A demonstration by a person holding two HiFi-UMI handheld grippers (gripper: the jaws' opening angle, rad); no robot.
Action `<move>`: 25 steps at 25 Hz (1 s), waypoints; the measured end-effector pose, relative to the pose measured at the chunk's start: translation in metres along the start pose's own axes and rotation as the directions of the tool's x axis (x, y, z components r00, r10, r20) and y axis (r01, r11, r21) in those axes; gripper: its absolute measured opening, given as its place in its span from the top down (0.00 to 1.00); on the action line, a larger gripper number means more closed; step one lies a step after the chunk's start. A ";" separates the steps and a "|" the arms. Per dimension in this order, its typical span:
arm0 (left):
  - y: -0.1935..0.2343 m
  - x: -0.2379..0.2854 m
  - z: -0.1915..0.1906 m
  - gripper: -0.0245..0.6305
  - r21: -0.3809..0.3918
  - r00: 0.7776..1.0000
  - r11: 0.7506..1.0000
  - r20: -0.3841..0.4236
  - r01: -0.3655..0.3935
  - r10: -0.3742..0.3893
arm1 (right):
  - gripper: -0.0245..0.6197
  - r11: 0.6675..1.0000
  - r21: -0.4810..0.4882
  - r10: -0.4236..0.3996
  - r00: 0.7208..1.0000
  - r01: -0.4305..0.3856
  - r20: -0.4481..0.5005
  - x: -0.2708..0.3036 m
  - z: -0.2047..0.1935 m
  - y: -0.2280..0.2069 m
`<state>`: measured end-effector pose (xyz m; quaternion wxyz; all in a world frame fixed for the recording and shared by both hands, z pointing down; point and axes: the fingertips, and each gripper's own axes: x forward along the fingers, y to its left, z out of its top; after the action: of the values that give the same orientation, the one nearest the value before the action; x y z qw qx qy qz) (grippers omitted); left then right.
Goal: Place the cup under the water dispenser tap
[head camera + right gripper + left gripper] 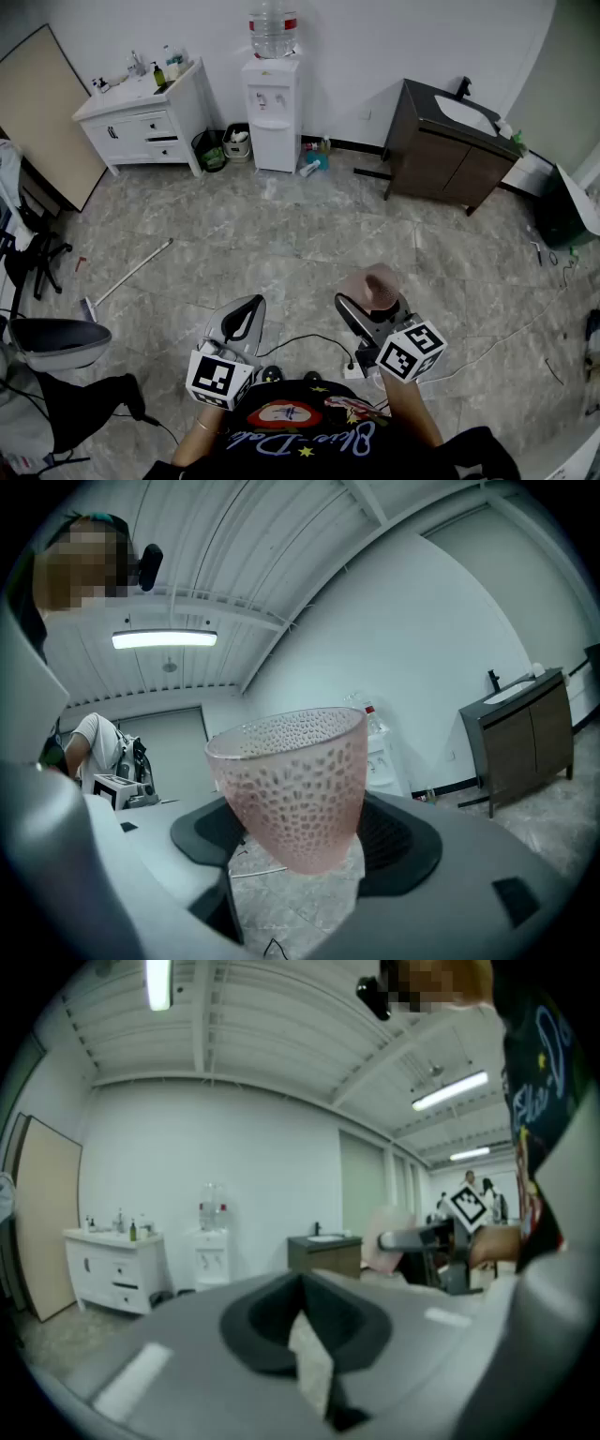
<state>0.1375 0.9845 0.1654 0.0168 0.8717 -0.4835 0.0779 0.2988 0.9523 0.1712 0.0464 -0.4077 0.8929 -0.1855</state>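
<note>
A pink dimpled cup [291, 789] stands upright between the jaws of my right gripper [302, 841], which is shut on it and holds it in the air. From the head view the cup [375, 285] sits at the tip of the right gripper [367, 305], above the floor. The white water dispenser [273, 105] with a bottle on top stands against the far wall, well away from the cup; it also shows small in the distance as the dispenser [210, 1251] and the dispenser [380, 757]. My left gripper [246, 317] is shut and holds nothing; its tip [305, 1335] points toward that wall.
A white drawer cabinet [145, 120] and a bin [211, 150] stand left of the dispenser, and a dark sink vanity [450, 150] right of it. On the tiled floor lie a mop [127, 277] and a cable [309, 339]. A chair [52, 342] is at my left.
</note>
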 end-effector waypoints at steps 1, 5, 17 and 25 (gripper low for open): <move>-0.005 0.001 -0.003 0.98 0.002 1.000 1.000 -0.003 0.006 -0.006 | 0.39 1.000 0.007 0.001 1.000 -0.001 -0.003 -0.004 -0.003 -0.002; -0.030 0.000 -0.013 0.98 -0.002 1.000 1.000 -0.026 0.011 -0.011 | 0.39 0.999 0.033 -0.009 0.999 0.010 -0.033 -0.022 -0.021 -0.015; -0.002 0.015 -0.033 0.98 -0.022 0.994 0.998 -0.095 -0.062 0.060 | 0.39 0.999 -0.002 -0.033 0.992 0.033 -0.118 0.028 -0.040 -0.041; 0.067 0.128 -0.033 0.98 -0.046 1.000 0.999 -0.017 0.018 -0.019 | 0.39 0.998 -0.056 0.011 0.993 -0.017 -0.119 0.134 -0.013 -0.079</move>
<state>0.1433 0.8444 0.2146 0.0417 0.8747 -0.4770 0.0744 0.2629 0.8091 0.2219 -0.0171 -0.3908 0.9018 -0.1838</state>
